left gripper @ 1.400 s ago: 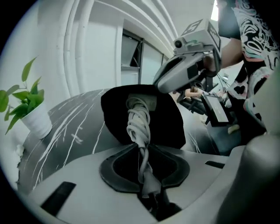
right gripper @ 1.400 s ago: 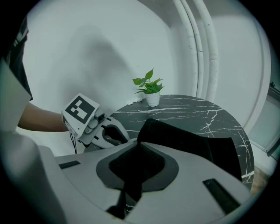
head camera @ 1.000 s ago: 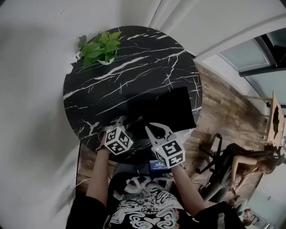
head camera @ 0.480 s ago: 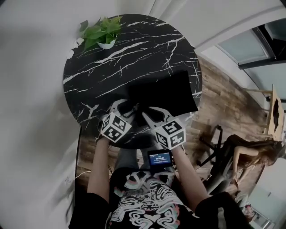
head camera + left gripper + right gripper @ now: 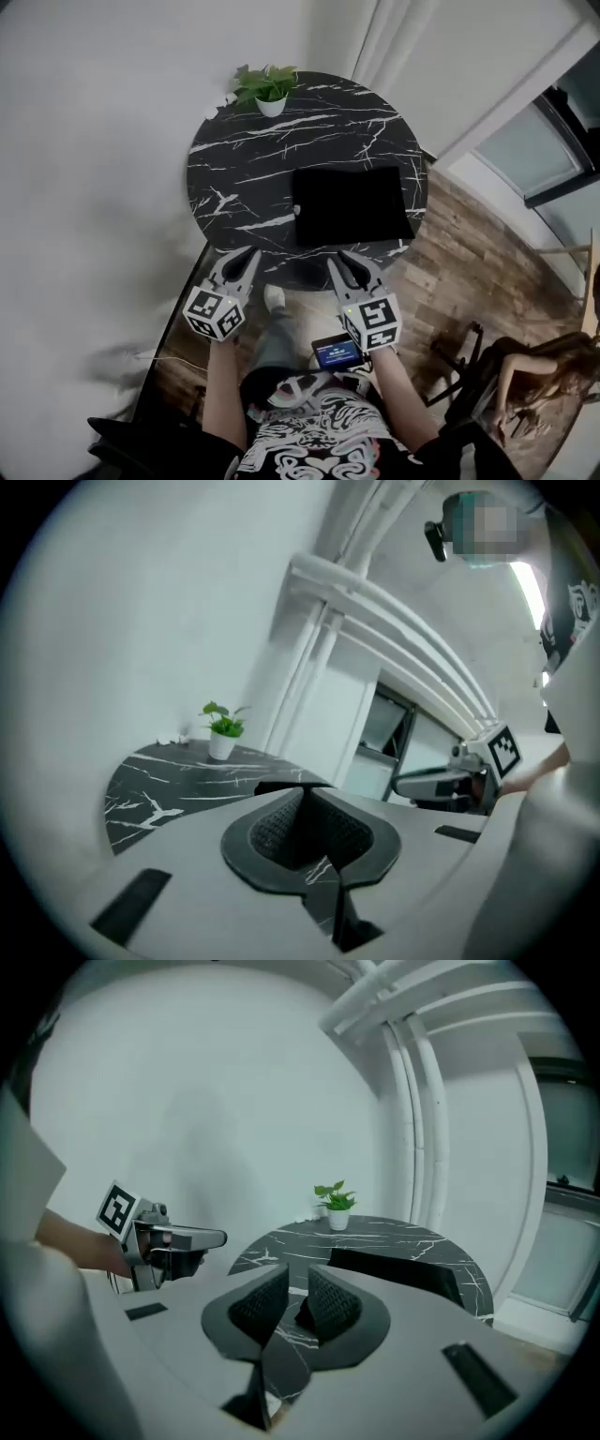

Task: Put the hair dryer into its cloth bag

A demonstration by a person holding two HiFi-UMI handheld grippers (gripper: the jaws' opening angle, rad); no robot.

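Head view, left tool (image 5: 246, 259) closing, empty, right tool (image 5: 352, 263) opening, empty

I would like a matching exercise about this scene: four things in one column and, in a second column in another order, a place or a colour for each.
Things
1. potted plant
2. black cloth bag
3. small lit screen
4. round table

Places and colours
A. black with white veins
B. off the table, in front of the person's body
C. at the table's far edge
D. lying flat on the table, toward its right side

Right pairs: 1-C, 2-D, 3-B, 4-A.
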